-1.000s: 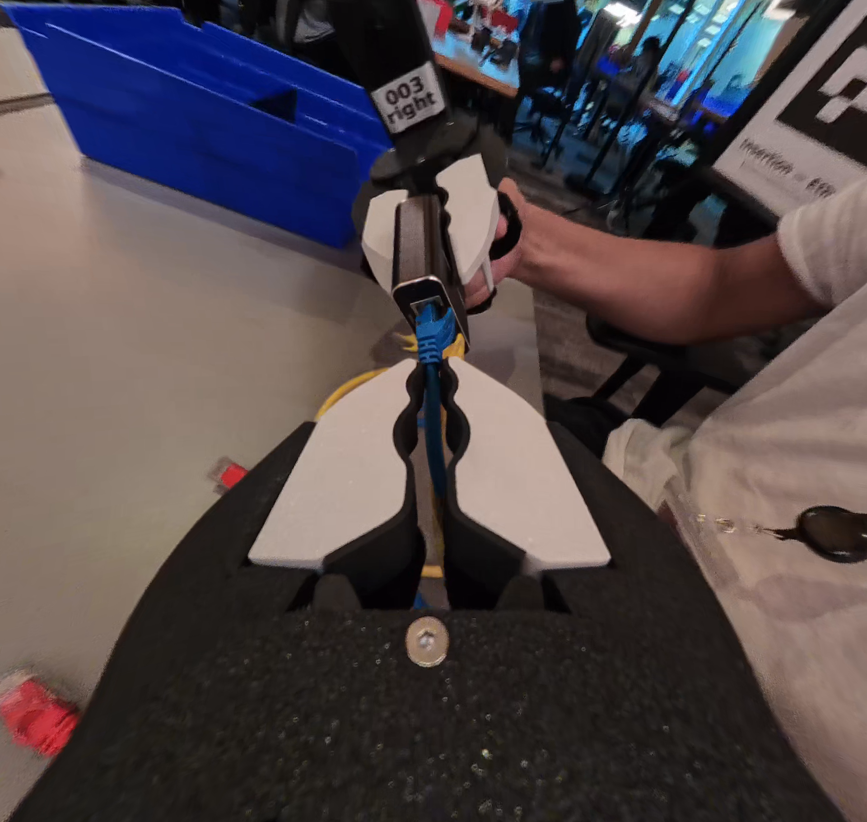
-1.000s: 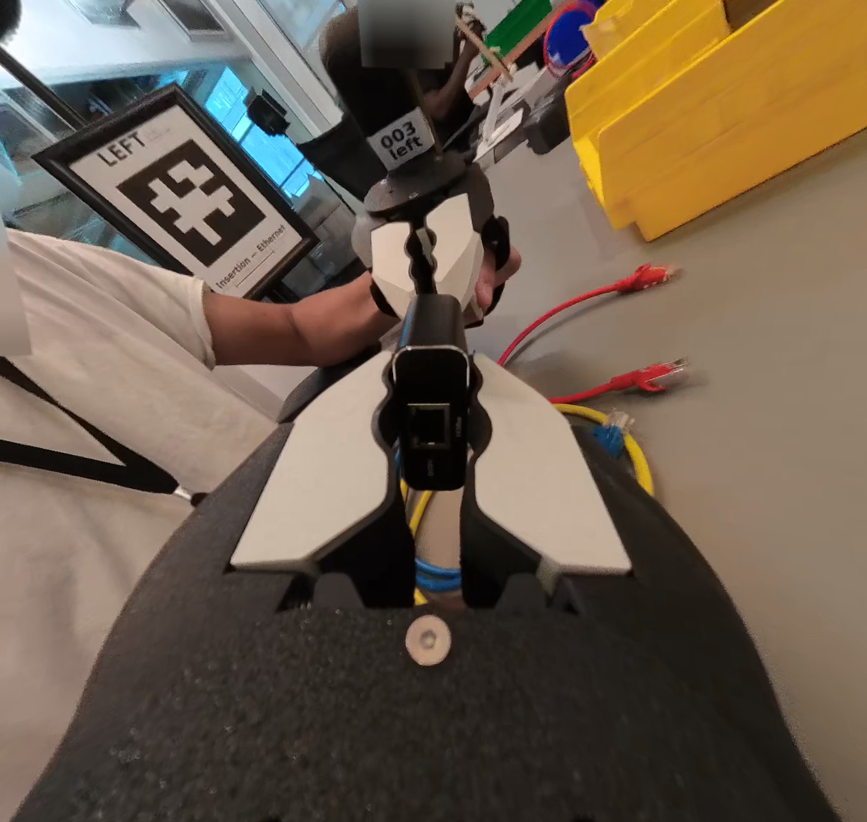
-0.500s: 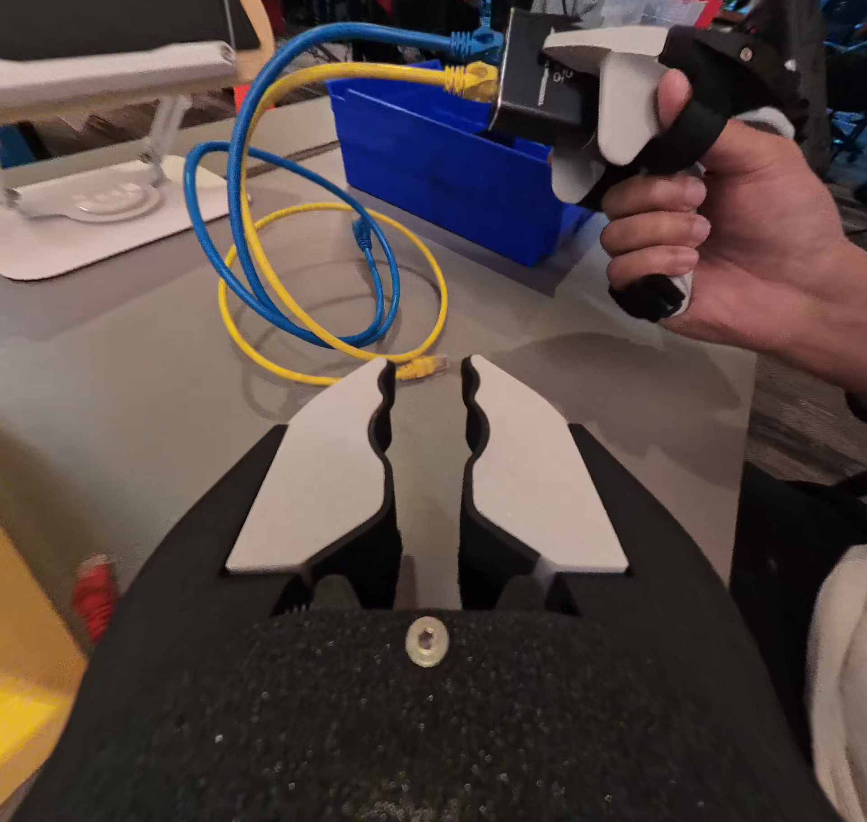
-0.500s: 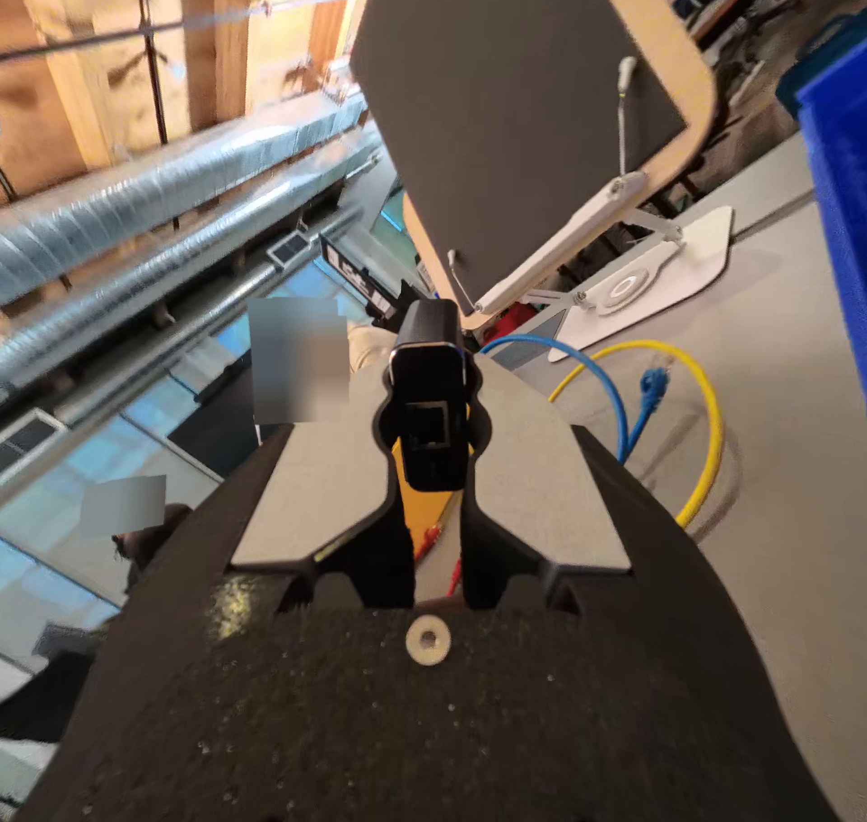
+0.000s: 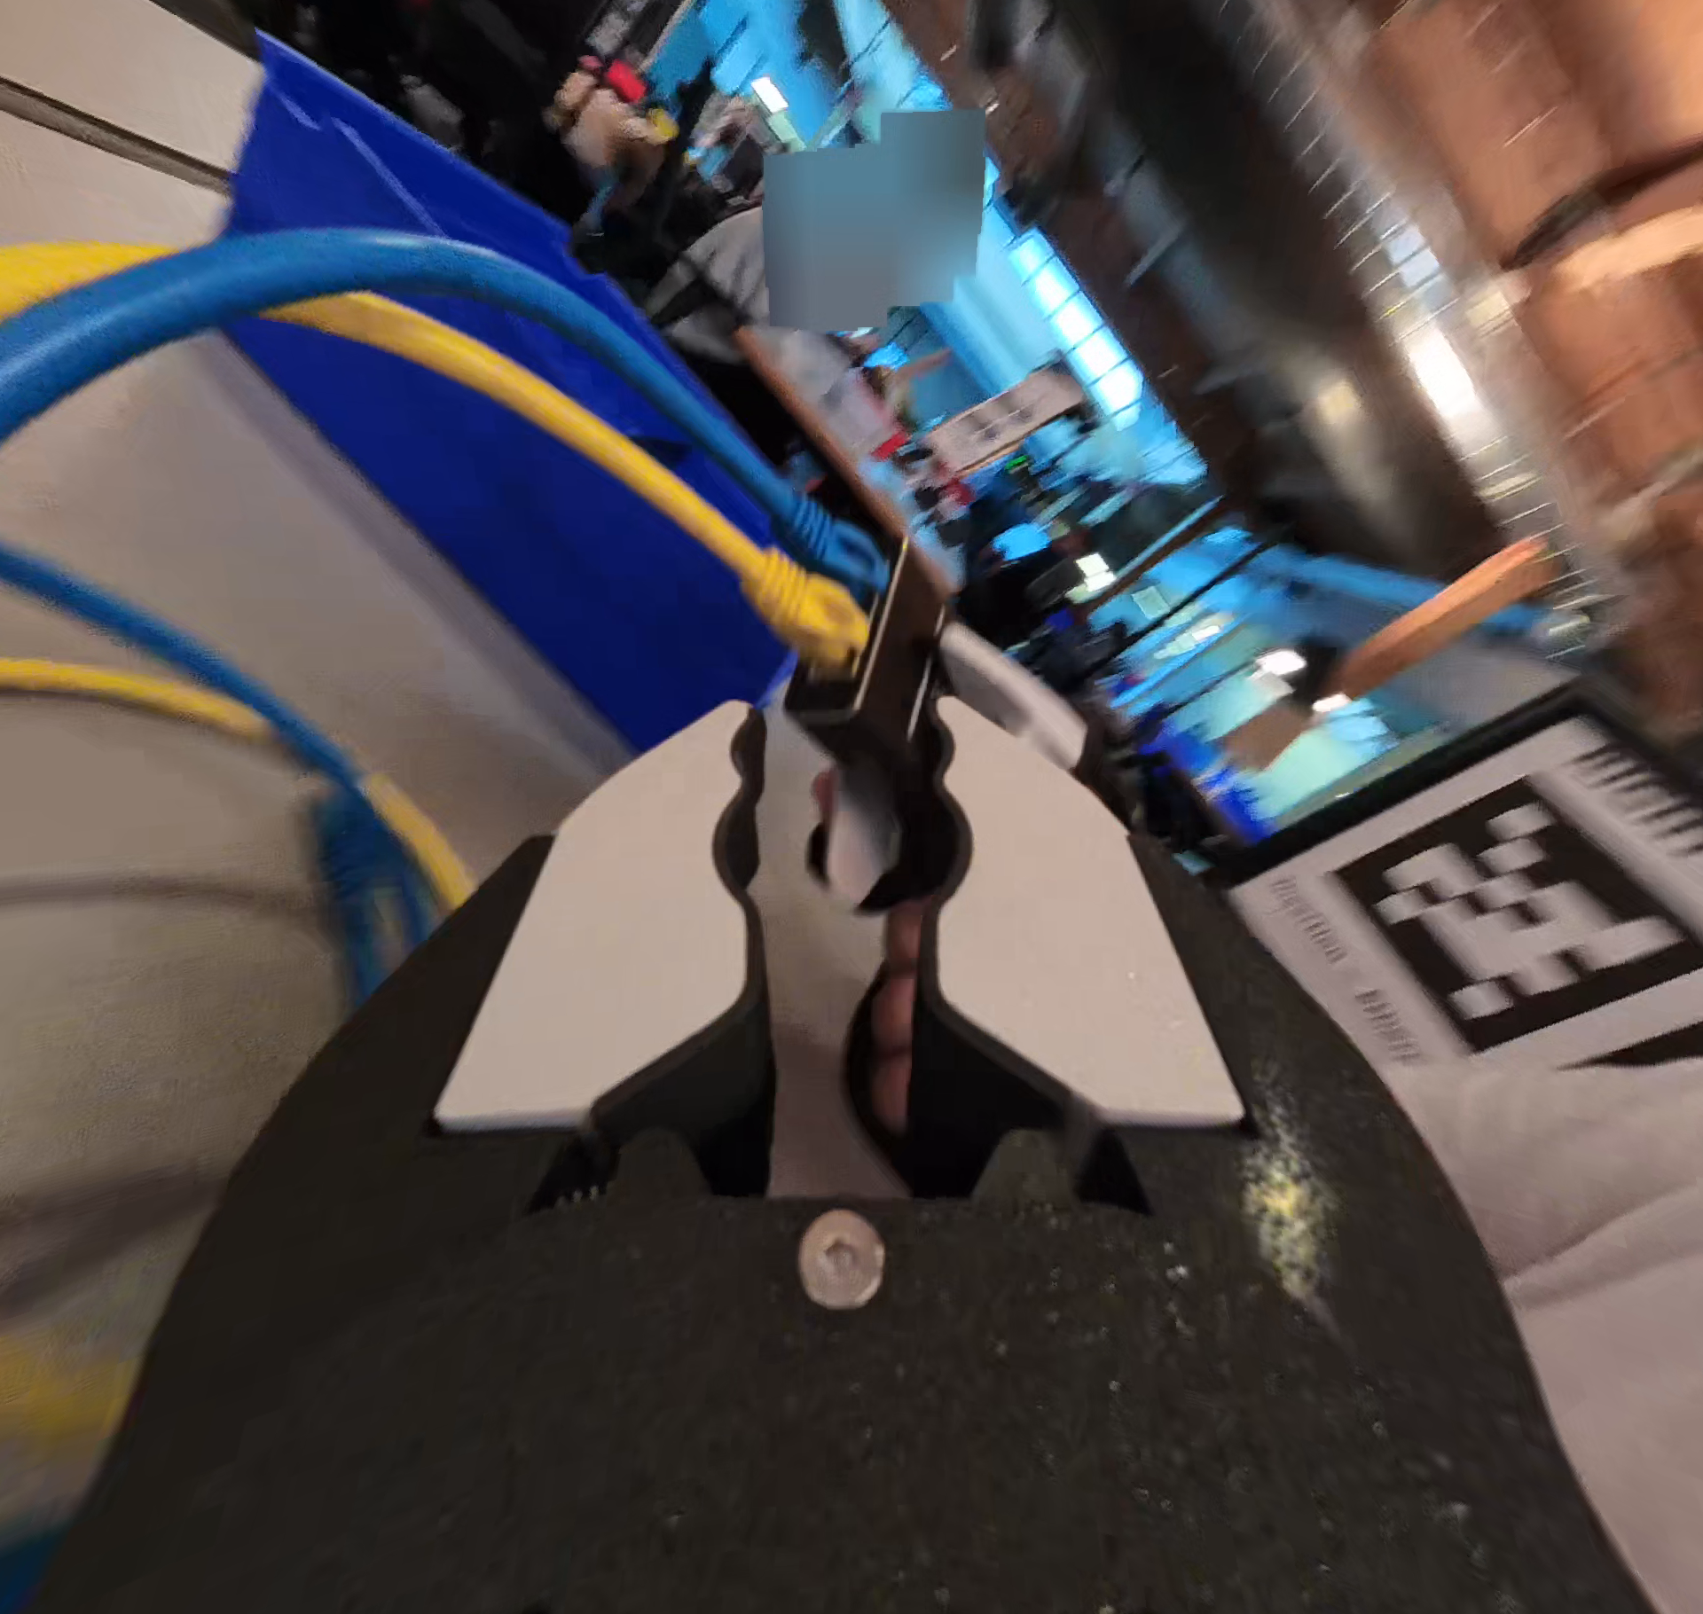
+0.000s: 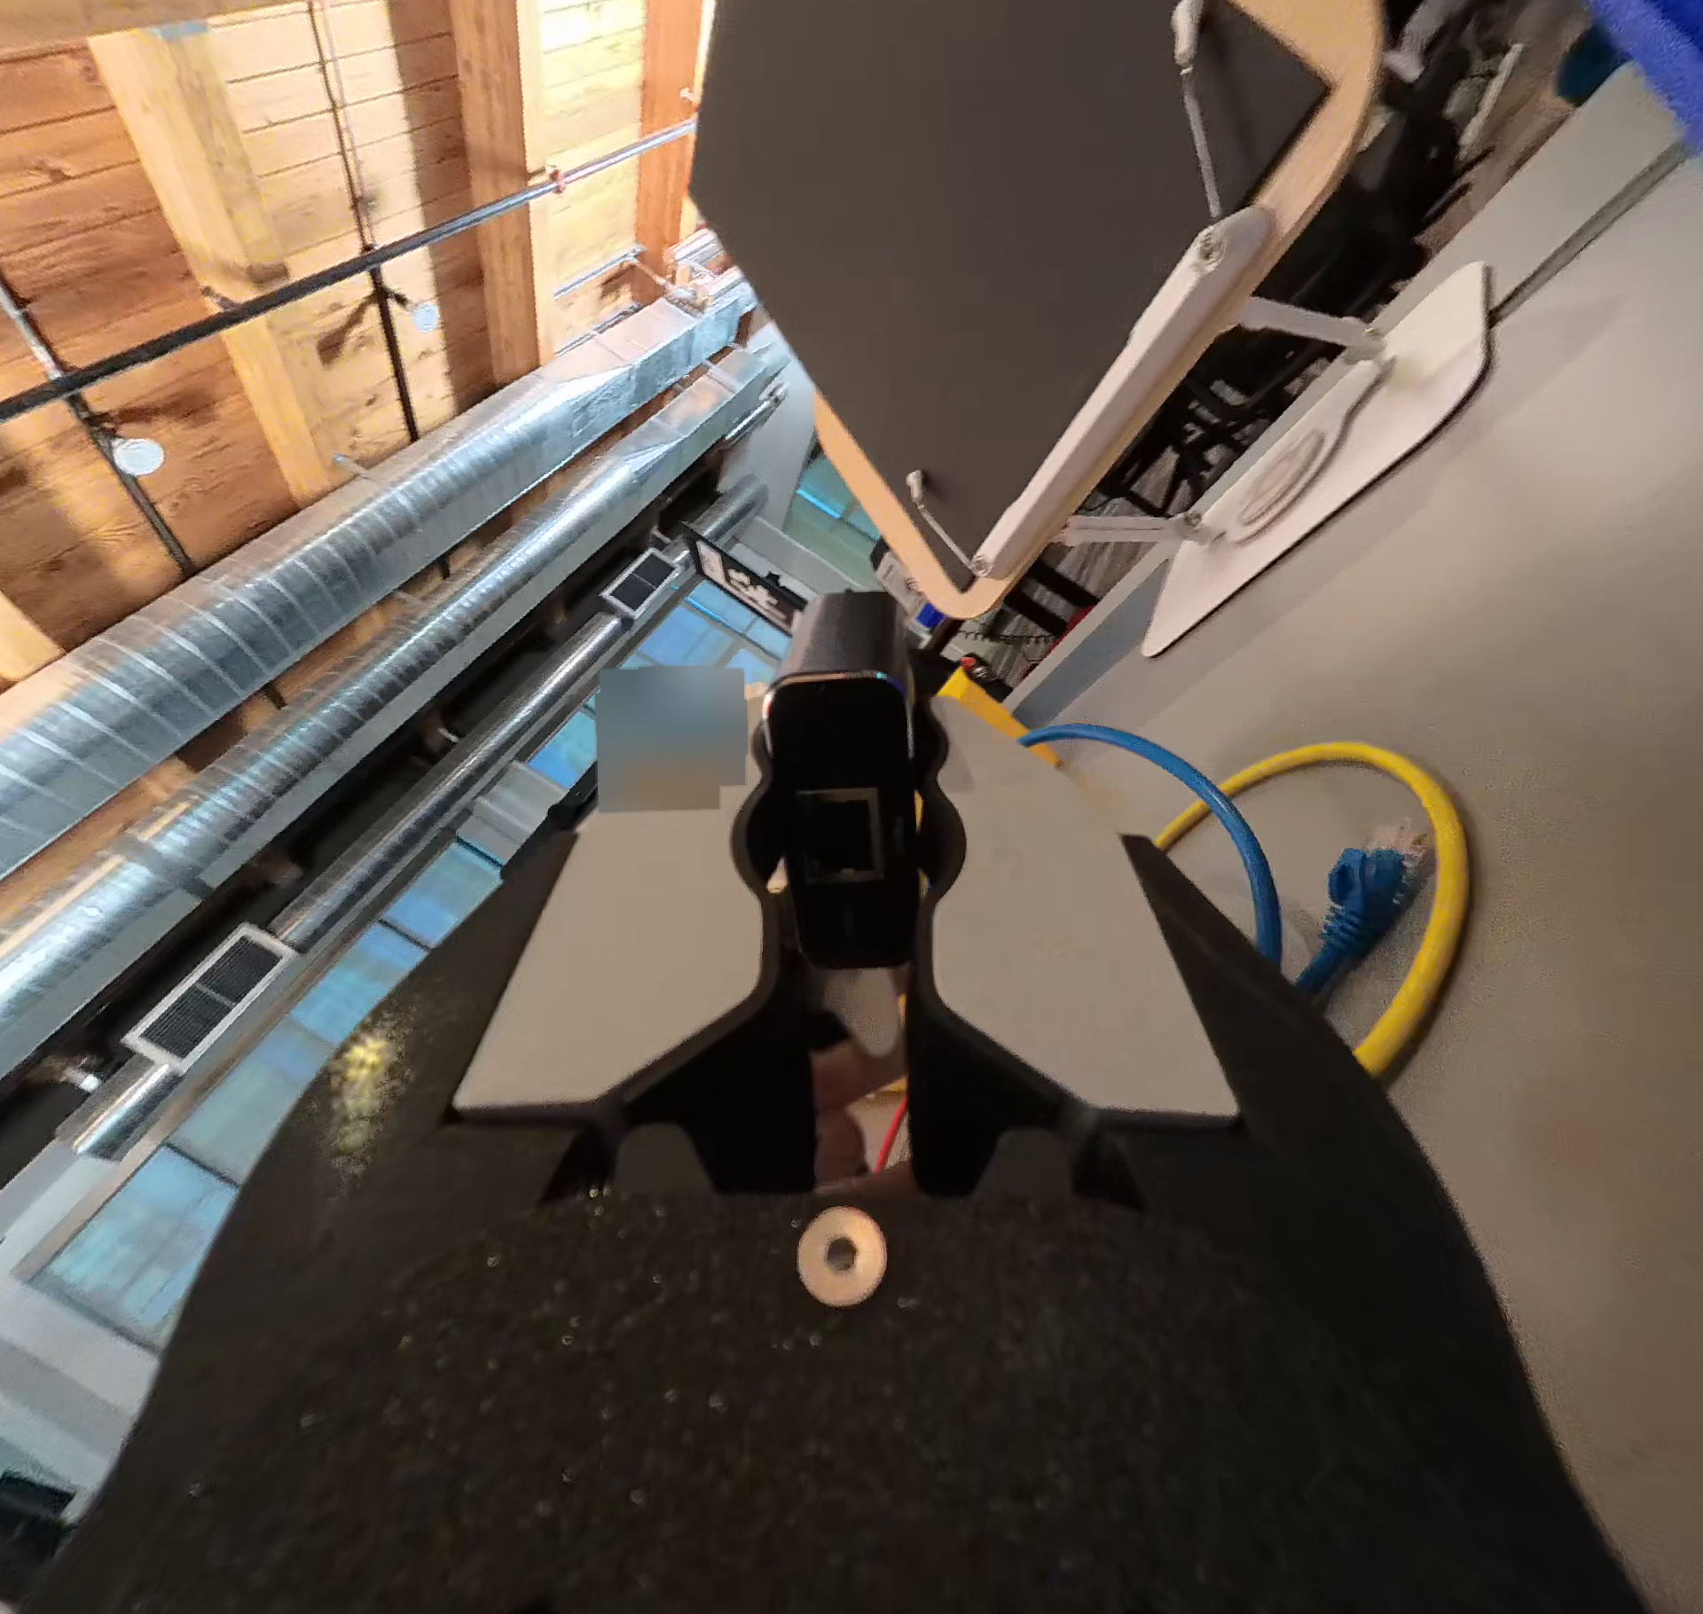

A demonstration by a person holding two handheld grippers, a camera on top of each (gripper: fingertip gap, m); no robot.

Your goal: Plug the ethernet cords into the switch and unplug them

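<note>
Your right tool (image 6: 843, 796) is pinching the black switch (image 6: 840, 819) between its grey fingers (image 6: 645, 952), raised above the counter (image 6: 1557, 667), with one empty port facing the camera. In the left wrist view the same switch (image 5: 889, 648) shows edge-on just beyond your left tool (image 5: 843, 741), and two cords are plugged into its far face: the yellow ethernet cord (image 5: 553, 409) and the blue ethernet cord (image 5: 387, 266), side by side, both arching up and away to the left. Your left tool is spread, with nothing between its fingers (image 5: 617, 952); through the gap you see the counter, part of your other hand and a pale piece of the right tool, all blurred.

On the counter the slack of both cords lies in loops; in the right wrist view the blue cord's free plug (image 6: 1364, 902) rests inside the yellow loop (image 6: 1438, 906). A blue bin (image 5: 516, 464) stands behind the raised cords. Farther back a dark board with a pale wooden rim (image 6: 1004, 215) leans on a white stand (image 6: 1327, 455). A framed sign with a black-and-white marker (image 5: 1520, 925) sits at the right of the left wrist view.
</note>
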